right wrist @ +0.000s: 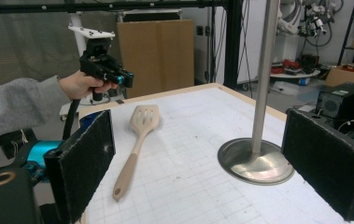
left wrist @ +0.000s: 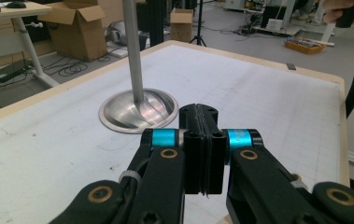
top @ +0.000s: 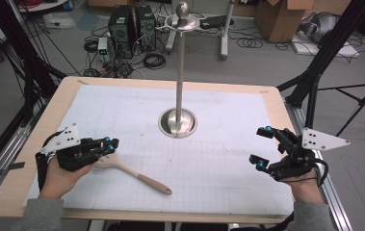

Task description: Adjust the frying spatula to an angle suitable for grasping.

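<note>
A wooden slotted spatula lies flat on the white gridded mat, head to the left, handle pointing to the front right. My left gripper hovers just above the spatula's head, jaws shut with nothing between them; in the left gripper view its pads press flat together. The right gripper view shows the spatula on the mat with the left gripper raised behind it. My right gripper is held at the mat's right side, open wide and empty, its black pads far apart.
A tall metal stand rises from a round base at the middle of the mat, topped by a dish and ball. The wooden table edge runs along the front. Boxes, computer cases and cables lie on the floor beyond.
</note>
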Motion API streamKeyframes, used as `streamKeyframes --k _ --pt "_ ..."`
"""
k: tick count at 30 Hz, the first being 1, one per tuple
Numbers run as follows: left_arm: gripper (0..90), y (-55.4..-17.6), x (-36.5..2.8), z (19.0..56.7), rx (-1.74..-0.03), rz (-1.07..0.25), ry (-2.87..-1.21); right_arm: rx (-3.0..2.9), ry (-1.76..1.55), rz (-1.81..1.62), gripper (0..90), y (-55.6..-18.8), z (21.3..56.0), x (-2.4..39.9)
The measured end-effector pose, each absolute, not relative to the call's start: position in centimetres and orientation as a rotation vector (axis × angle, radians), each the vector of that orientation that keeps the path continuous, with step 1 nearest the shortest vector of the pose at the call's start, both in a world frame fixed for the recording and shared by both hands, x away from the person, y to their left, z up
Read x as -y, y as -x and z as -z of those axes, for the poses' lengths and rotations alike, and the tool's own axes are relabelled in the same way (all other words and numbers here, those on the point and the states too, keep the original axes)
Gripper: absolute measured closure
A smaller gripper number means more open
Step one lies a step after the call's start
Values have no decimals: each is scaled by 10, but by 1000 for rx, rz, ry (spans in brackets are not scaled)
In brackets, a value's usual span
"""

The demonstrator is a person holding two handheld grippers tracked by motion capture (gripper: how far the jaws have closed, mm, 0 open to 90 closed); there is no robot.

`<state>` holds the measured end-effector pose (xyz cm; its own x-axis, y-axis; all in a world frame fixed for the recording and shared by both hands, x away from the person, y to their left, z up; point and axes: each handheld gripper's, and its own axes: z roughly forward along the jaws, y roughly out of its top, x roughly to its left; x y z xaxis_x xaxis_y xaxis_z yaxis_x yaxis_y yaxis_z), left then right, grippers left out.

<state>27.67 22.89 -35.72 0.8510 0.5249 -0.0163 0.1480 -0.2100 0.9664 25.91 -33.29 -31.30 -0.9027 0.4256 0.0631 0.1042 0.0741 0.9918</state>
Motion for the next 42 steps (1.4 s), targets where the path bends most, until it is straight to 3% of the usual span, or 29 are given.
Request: streamKeyframes --k 42 --pt "895 -284 -217 404 -506 -285 -1937 -2139 -581 -1881 86 -262 322 334"
